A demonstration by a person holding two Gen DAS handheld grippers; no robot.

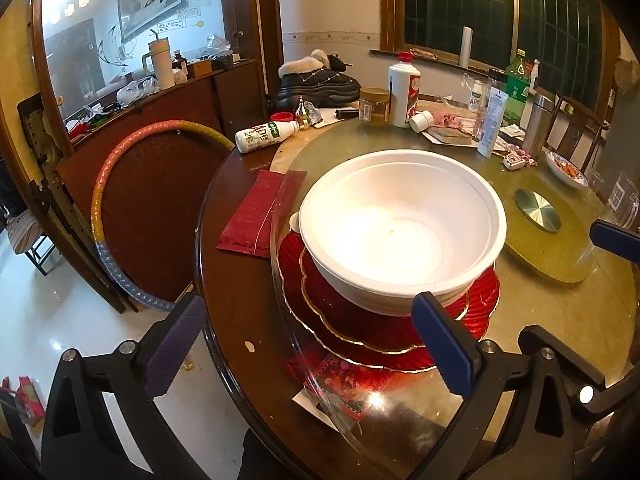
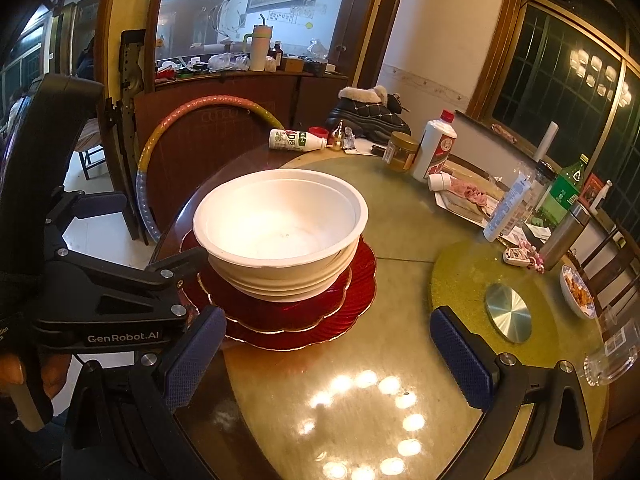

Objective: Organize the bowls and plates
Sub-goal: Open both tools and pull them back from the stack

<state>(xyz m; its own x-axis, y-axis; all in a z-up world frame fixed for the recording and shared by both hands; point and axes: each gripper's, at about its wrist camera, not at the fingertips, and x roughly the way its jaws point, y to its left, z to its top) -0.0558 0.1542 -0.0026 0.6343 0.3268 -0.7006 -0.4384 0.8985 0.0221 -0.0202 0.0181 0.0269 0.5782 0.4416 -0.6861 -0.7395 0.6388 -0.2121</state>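
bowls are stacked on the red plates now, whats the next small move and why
Probably draw both grippers back. The white bowls already sit nested on the red plates, and the left gripper and right gripper are open, holding nothing.

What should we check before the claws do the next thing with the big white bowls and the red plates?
1. Left claw open and empty: ok, nothing between its fingers.
2. Right claw open and empty: ok.
3. White bowls nested straight: ok, rims look level, one sits inside the other.
4. Red plates stacked under the bowls: ok, smaller plate on the larger one.
5. Stack safely on the table: not ok, it sits near the glass turntable's edge on the person's side.
6. More plates or bowls left to gather: cannot tell; one patterned dish with food sits far off on the right.
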